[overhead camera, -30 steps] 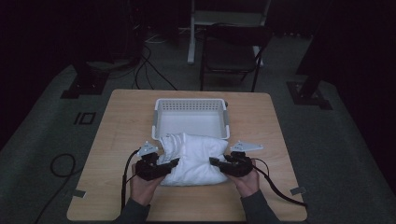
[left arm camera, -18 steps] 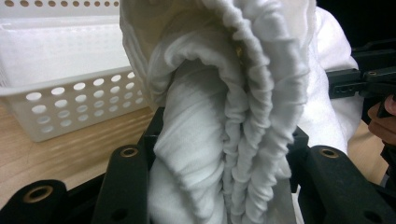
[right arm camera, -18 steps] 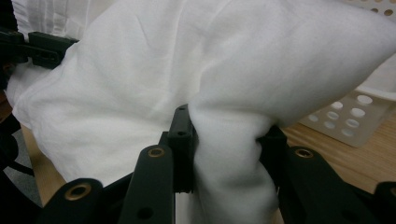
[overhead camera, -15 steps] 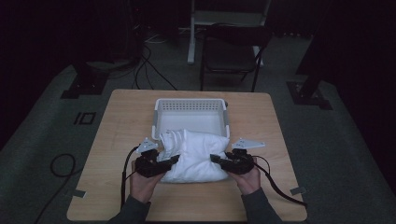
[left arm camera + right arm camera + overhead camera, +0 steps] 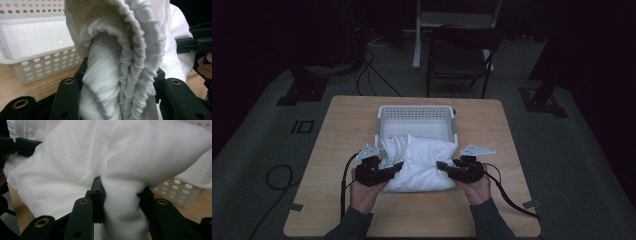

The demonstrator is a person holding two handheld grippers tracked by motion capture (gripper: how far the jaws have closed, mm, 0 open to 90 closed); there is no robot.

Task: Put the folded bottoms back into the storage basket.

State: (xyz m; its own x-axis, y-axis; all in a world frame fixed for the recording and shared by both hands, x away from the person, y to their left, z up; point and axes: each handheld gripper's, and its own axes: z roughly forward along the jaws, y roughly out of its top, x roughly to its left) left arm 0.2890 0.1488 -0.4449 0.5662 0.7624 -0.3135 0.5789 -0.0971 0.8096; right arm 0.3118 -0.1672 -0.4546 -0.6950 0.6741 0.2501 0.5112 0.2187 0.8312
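A bundled white cloth (image 5: pixel 419 162) lies on the wooden table (image 5: pixel 337 130), its far edge lapping over the near rim of a white perforated basket (image 5: pixel 416 116). My left gripper (image 5: pixel 394 169) is shut on the cloth's left side; in the left gripper view a gathered, elasticated hem of the cloth (image 5: pixel 130 75) is squeezed between the black jaws. My right gripper (image 5: pixel 443 166) is shut on the right side, and the right gripper view shows a thick fold of cloth (image 5: pixel 122 202) pinched between its jaws. A hand holds each gripper from the near edge.
The basket (image 5: pixel 32 45) sits just behind the cloth, its inside bare. Black cables trail from both grippers over the table's near part. Beyond the far edge stand a dark chair (image 5: pixel 459 55), stand bases and floor cables.
Both grippers have carried the cloth a little towards the basket, so its far edge now overlaps the near rim more. The grips are unchanged.
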